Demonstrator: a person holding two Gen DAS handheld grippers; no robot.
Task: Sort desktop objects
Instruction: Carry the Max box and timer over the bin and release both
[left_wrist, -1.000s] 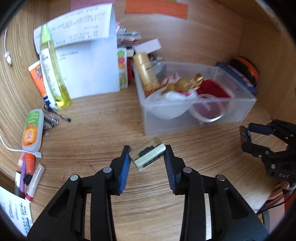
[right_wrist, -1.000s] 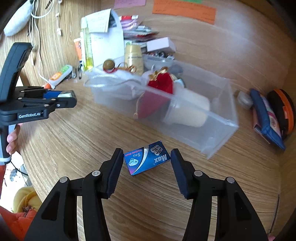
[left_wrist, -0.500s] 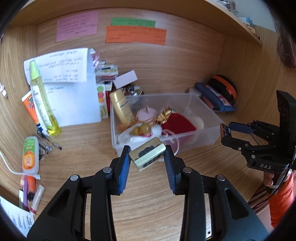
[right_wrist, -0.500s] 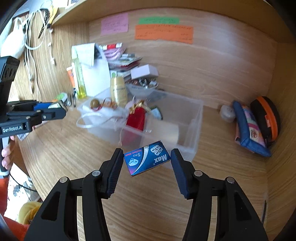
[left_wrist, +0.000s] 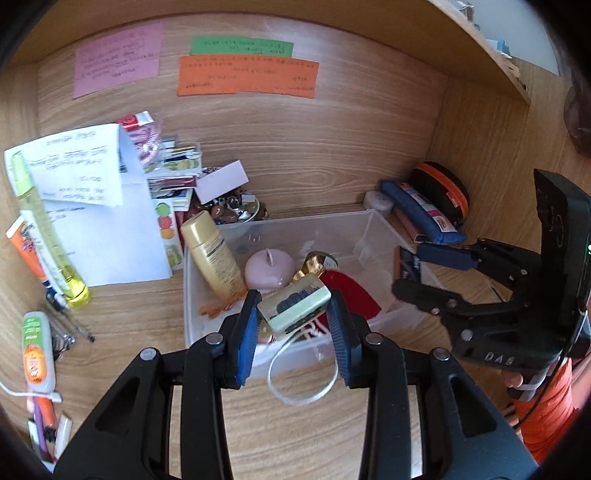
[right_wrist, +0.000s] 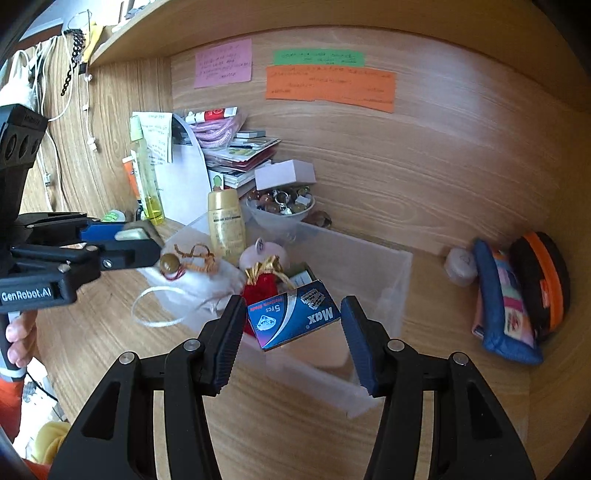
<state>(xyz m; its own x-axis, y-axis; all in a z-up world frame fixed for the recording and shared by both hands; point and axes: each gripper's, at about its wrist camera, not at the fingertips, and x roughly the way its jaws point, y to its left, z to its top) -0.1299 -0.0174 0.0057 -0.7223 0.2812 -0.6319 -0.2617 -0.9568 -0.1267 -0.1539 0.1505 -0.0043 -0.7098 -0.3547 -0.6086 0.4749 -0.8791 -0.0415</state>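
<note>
My left gripper (left_wrist: 293, 319) is shut on a small pale-green clear box (left_wrist: 294, 307) with dark contents, held above the front of the clear plastic bin (left_wrist: 380, 230). My right gripper (right_wrist: 293, 323) is shut on a blue "Max" blade box (right_wrist: 291, 314), held tilted over the bin (right_wrist: 402, 280). The bin holds a gold bottle (left_wrist: 214, 254), a pink round piece (left_wrist: 269, 266), a red pouch (left_wrist: 351, 293) and a white bag. The right gripper also shows in the left wrist view (left_wrist: 410, 269), and the left gripper in the right wrist view (right_wrist: 147, 242).
Left of the bin lie a yellow spray bottle (left_wrist: 48, 236), tubes, pens and folded papers (left_wrist: 99, 206). A bowl of trinkets (right_wrist: 280, 203) and stacked packets stand behind it. A blue pouch (right_wrist: 506, 299) and black-orange case (right_wrist: 543, 280) sit at the right by the wall.
Both grippers have risen and moved forward with their boxes, from above the desk in front of the bin to over the bin itself.
</note>
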